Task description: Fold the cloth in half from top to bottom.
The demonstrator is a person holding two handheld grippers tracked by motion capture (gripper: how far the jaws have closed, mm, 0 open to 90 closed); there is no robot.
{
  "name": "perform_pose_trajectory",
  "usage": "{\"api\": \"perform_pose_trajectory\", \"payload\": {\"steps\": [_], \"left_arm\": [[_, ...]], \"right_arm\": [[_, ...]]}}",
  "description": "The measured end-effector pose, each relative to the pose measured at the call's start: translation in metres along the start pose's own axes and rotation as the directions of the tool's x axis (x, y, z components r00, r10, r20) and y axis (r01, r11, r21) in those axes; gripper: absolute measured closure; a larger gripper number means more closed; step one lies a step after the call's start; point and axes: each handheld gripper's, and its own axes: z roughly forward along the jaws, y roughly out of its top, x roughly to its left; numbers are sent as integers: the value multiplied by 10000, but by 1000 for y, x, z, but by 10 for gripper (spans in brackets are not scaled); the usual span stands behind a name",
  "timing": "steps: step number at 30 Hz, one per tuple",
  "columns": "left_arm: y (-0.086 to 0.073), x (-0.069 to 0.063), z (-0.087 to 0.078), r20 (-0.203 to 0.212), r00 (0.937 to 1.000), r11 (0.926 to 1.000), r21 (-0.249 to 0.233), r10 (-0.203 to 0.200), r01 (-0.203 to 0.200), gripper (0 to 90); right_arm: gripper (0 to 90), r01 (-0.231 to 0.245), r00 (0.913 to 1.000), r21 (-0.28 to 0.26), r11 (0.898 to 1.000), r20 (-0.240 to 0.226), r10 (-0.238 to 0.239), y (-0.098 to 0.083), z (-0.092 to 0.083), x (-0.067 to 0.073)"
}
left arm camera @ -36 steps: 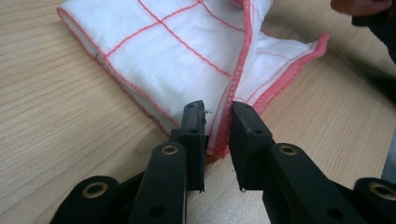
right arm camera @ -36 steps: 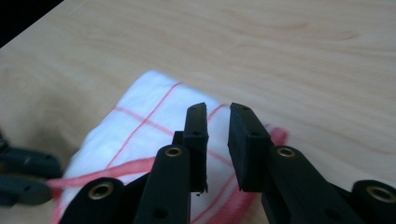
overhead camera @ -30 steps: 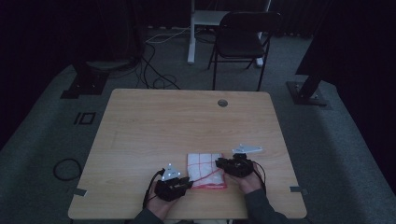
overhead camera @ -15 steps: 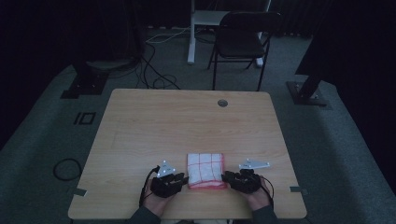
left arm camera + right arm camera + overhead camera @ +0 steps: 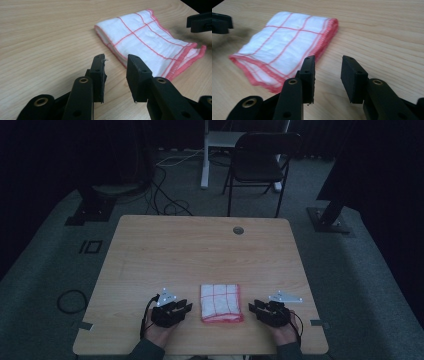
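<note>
Black two-jaw grippers sit low in the high view, the left gripper (image 5: 172,308) at lower left of centre and the right gripper (image 5: 270,310) at lower right, each with jaws parted on bare wood and gripping nothing; both pairs have just been opening. Between them, apart from both, the folded white cloth with red grid lines and red hem (image 5: 221,302) lies flat on the light wooden table (image 5: 200,250). Farther up the frame a dark folding chair (image 5: 260,162) stands on grey carpet.

Left claw (image 5: 115,68) jaws apart, just opening, nothing between; folded red-checked cloth (image 5: 147,41) just beyond on worktop (image 5: 45,37).
</note>
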Motion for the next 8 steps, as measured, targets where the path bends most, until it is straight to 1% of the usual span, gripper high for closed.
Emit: {"api": "perform_pose_trajectory", "payload": {"steps": [1,4,8], "left_arm": [[0,1,-1,-42,10000,10000,-4,-20,20,683],[-1,4,-2,-118,9999,10000,-9,-53,53,679],[-1,6,-3,-183,9998,10000,-23,-90,89,679]], "right_arm": [[641,-56,10000,-13,10000,52,56,-1,0,-2],[639,28,9997,13,10000,252,-28,-2,1,-3],[637,57,9997,36,10000,217,-58,-2,3,-4]]}}
